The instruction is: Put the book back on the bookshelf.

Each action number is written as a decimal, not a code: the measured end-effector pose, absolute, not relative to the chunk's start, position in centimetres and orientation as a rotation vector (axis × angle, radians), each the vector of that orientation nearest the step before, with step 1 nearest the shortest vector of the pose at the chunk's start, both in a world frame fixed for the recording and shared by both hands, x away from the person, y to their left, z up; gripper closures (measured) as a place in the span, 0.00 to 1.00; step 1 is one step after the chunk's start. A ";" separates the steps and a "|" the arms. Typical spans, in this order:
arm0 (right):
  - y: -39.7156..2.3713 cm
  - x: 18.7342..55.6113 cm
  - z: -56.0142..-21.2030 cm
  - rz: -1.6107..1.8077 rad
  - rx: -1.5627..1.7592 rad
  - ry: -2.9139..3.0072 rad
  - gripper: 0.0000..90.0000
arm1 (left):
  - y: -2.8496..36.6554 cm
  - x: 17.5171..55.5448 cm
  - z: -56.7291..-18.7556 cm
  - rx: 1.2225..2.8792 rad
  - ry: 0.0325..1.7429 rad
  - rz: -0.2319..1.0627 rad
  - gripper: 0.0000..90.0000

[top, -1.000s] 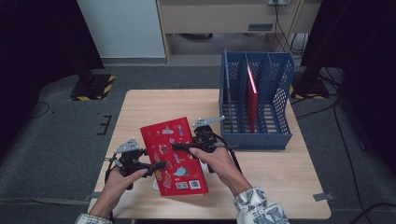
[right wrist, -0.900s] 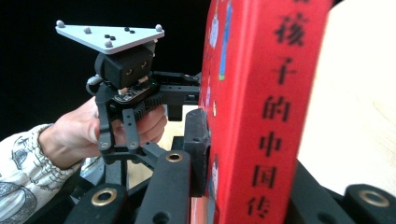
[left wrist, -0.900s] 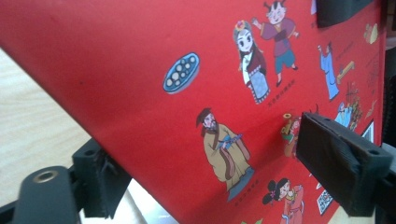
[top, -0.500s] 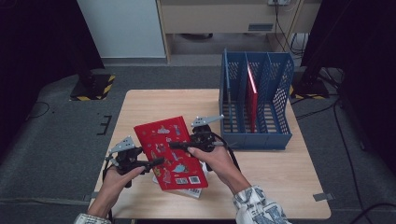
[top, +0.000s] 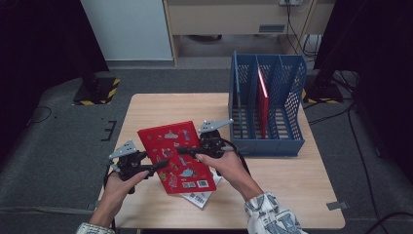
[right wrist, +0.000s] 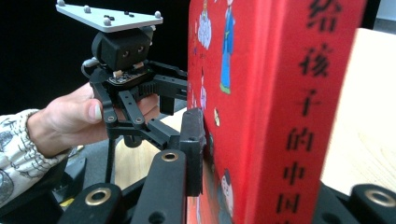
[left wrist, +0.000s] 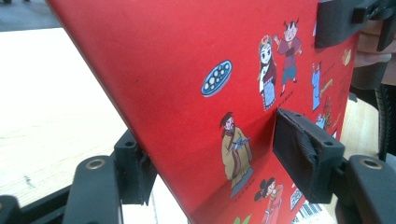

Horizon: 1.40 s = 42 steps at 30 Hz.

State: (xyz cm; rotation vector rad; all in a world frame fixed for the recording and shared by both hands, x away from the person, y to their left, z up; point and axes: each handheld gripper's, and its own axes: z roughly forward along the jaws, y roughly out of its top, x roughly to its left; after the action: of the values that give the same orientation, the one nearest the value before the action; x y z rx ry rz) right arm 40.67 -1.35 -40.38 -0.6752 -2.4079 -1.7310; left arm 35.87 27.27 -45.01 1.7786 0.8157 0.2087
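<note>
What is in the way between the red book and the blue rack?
Nothing visible. The red book is lifted off the table, with the right gripper clamped on it and the left gripper at its other edge. Bare tabletop lies between it and the blue rack, which has free slots.

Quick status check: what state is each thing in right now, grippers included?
Red book: lifted off the table, tilted, held at both sides.
Right gripper: shut on the book's spine edge.
Left gripper: jaws have just been closing around the book's edge; contact unclear.
Blue rack: upright, one red book standing inside.
Paper: flat on the table.
</note>
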 end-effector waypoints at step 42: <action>-2.5 40.3 -40.6 -1.856 -0.541 -2.514 0.77 | 26.2 36.3 -42.6 1.816 0.750 0.339 0.43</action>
State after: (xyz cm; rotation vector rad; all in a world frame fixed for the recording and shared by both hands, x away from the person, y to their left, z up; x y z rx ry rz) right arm 40.26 -2.54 -40.57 -0.5407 -2.5139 -1.8565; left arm 36.32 26.22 -42.63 1.8156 0.7502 0.3393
